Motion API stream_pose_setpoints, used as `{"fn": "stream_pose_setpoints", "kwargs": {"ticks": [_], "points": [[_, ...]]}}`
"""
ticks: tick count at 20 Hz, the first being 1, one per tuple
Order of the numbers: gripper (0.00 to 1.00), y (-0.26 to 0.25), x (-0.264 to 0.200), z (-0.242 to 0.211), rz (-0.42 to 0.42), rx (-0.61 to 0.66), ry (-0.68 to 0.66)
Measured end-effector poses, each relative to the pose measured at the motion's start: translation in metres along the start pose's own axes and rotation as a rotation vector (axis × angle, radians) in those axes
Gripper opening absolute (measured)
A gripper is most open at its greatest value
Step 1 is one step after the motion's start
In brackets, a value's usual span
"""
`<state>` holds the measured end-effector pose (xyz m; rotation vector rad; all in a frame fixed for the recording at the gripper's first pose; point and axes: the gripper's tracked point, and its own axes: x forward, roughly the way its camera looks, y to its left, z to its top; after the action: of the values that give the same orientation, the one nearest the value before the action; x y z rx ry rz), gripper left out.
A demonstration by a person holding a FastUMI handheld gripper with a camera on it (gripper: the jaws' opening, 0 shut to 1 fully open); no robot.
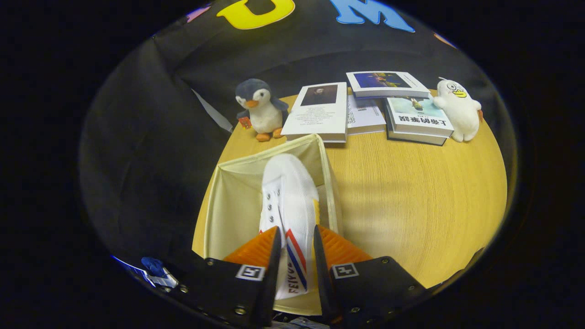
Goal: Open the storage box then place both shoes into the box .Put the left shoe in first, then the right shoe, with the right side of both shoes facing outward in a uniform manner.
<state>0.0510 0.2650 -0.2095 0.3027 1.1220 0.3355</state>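
Hand-held gripper (295, 246) clamps a white shoe (288, 205).
Both fingers press its sides, toe pointing into the open box (228, 196) on the counter (411, 192).

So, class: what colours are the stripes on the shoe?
Red and blue on the white shoe, gripper view.

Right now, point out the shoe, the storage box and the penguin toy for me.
shoe (292, 192): gripper view, on the white upper, held between the fingers.
storage box (233, 201): gripper view, on the bare inner wall beside the shoe.
penguin toy (265, 116): gripper view, on its white belly.
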Motion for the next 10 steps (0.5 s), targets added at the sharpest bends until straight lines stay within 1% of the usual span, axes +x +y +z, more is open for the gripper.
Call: {"fn": "stream_pose_setpoints", "kwargs": {"ticks": [2,3,4,6,10], "points": [[0.73,0.003,-0.009,0.009,0.021,-0.004,-0.052],[0.89,0.000,-0.016,0.012,0.015,-0.013,-0.074],[0.99,-0.007,-0.022,0.016,-0.007,-0.031,-0.099],[0.99,-0.022,-0.038,0.023,-0.037,-0.071,-0.152],[0.99,-0.048,-0.082,0.041,-0.046,-0.098,-0.273]]}}
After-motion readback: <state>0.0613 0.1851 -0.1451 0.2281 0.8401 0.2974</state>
